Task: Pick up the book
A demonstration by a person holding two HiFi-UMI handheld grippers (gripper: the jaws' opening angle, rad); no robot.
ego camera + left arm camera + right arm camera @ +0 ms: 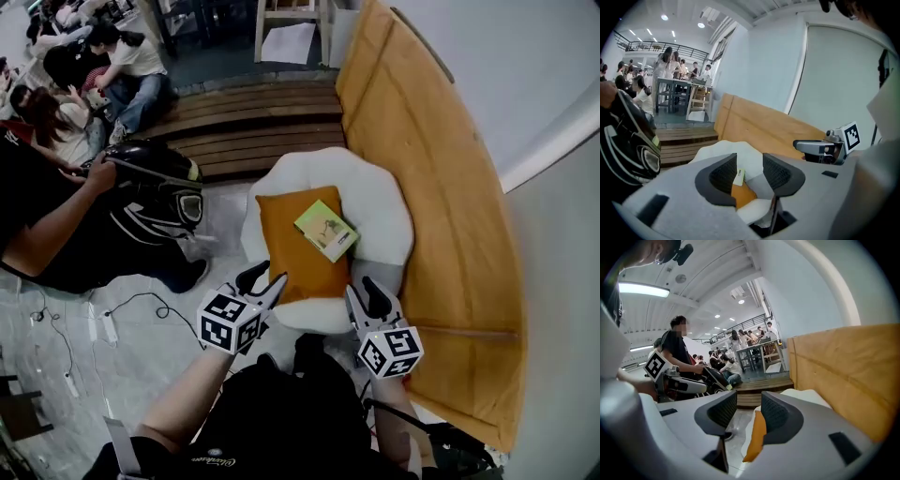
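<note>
1 book (326,230), beyond left gripper (265,278), right gripper (366,292)

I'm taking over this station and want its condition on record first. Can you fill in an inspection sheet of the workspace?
Surface: white padded seat against a curved wooden backrest; an orange cushion lies on it.
Job's things: book lies flat on the cushion, untouched.
Clutter: nothing seen.
Grippers: left claw and right claw hover at the seat's near edge, both open and empty.
Cables: black cable and power strip on the floor at left.
Surroundings: wooden steps behind the seat; seated people at upper left.
</note>
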